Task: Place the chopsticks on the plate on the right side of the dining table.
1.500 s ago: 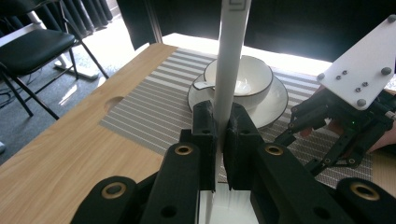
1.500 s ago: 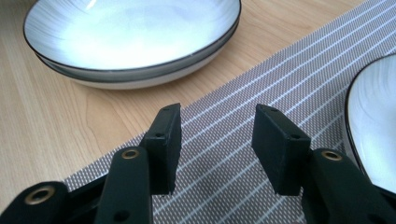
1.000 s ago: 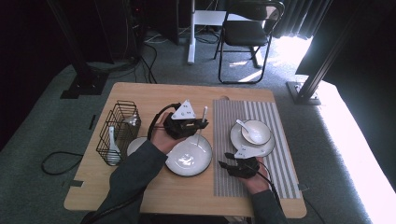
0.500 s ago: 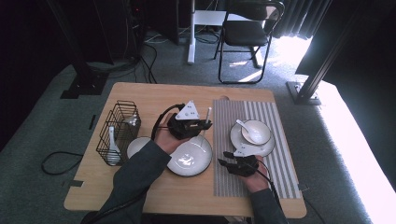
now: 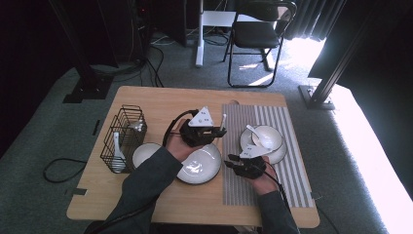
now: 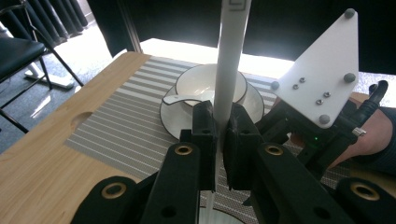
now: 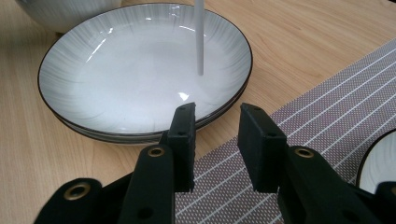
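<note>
Recording studio, black curtains (image 5: 311, 19), metal frame posts (image 5: 341, 63), carpet (image 5: 48, 131)

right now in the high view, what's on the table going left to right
wire basket → small white bowl → left claw holding a white stick → right claw → bowl with a spoon on a plate

Overhead view; two close gripper-mounted views
</note>
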